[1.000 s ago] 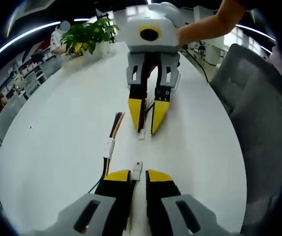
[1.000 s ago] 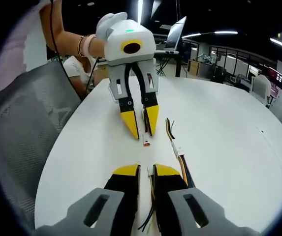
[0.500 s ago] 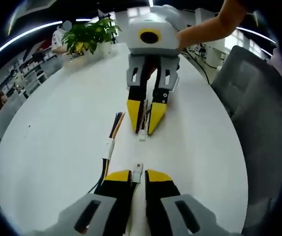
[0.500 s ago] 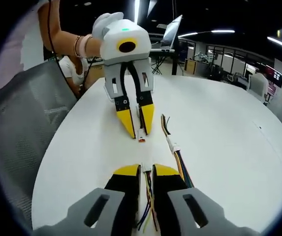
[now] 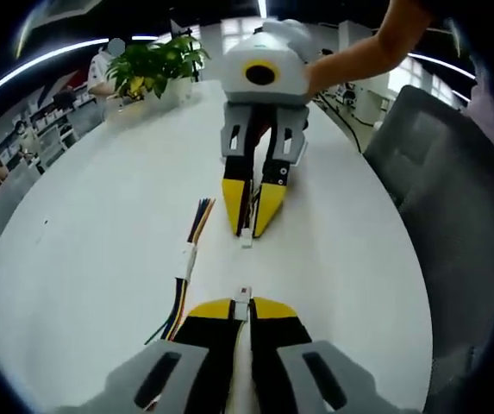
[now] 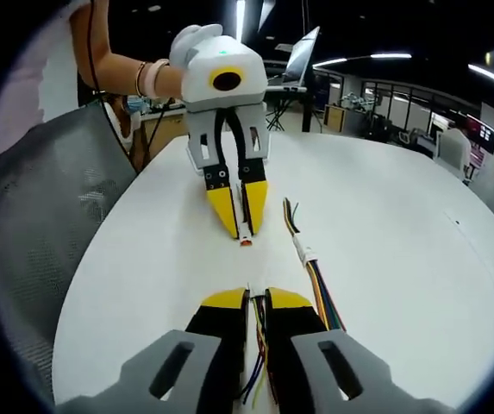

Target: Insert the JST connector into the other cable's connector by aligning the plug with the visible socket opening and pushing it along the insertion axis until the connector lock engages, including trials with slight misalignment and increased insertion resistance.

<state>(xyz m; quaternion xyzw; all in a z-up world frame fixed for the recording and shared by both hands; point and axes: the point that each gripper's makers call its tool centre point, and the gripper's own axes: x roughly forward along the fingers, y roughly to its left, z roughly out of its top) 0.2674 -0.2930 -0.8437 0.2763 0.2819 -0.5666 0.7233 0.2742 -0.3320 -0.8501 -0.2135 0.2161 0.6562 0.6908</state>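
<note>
bright ceiling strips | glossy table [image 5: 100,233] | fisheye-warped edges | sharp centre

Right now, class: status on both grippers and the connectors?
Left gripper shut on white plug. Right gripper shut on socket. Gap between them. Spare cable alongside.

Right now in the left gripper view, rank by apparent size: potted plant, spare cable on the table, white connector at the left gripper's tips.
1. potted plant, despite being farthest
2. spare cable, long but thin; close to the plant, so unsure
3. white connector, clearly smallest, though nearest, at the left gripper
</note>
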